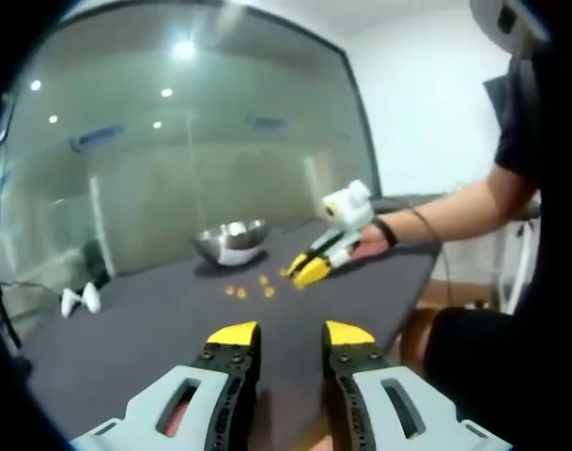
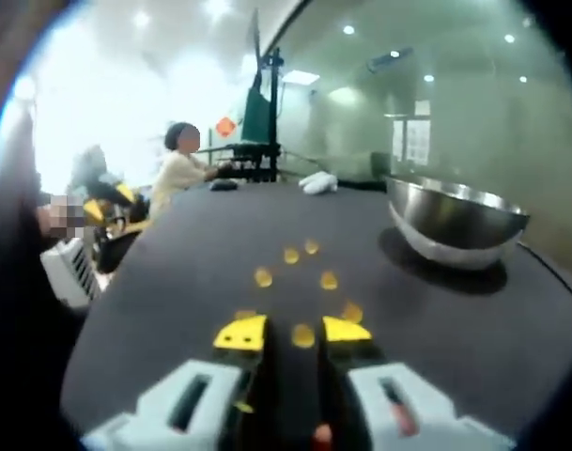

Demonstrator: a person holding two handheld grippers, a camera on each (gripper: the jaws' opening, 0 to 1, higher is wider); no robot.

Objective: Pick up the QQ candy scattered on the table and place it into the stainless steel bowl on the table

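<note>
Several small yellow QQ candies lie scattered on the dark table. One candy sits on the table between the yellow tips of my right gripper, which is open around it with gaps on both sides. The stainless steel bowl stands upright to the right, beyond the candies. From the left gripper view, the bowl is far across the table, with candies in front of it and the right gripper low over them. My left gripper hovers open and empty, well short of the candies.
A person's hand holds the right gripper, and their body stands at the table's right edge. A white object lies at the far left of the table. Another person sits beyond the far end, near white items.
</note>
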